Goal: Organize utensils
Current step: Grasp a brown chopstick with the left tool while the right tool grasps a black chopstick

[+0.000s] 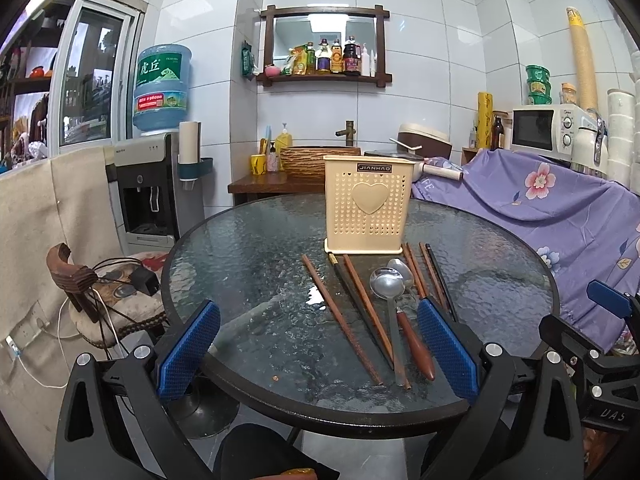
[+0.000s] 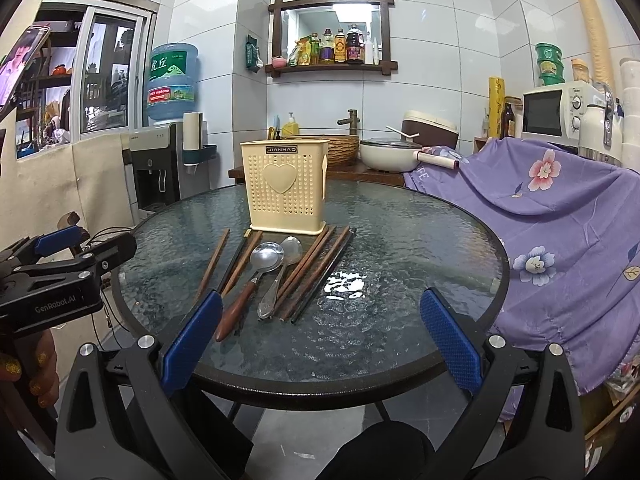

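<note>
A cream perforated utensil holder (image 1: 367,207) (image 2: 285,186) with a heart on its front stands upright on the round glass table (image 1: 248,248) (image 2: 420,232). In front of it lie several brown and black chopsticks (image 1: 342,316) (image 2: 316,268), a steel spoon (image 1: 387,286) (image 2: 267,259) with a wooden handle and a second steel spoon (image 1: 402,270) (image 2: 291,249). My left gripper (image 1: 320,344) hangs open above the table's near edge, empty, with the utensils between its blue pads. My right gripper (image 2: 320,336) is also open and empty, to the right of the utensils.
A purple floral cloth (image 1: 560,208) (image 2: 560,216) drapes furniture right of the table. A chair (image 1: 116,292) with cables stands at the left. A water dispenser (image 1: 148,184), sink counter and microwave (image 2: 556,110) line the back wall. A hand (image 2: 36,376) holds the left gripper's handle.
</note>
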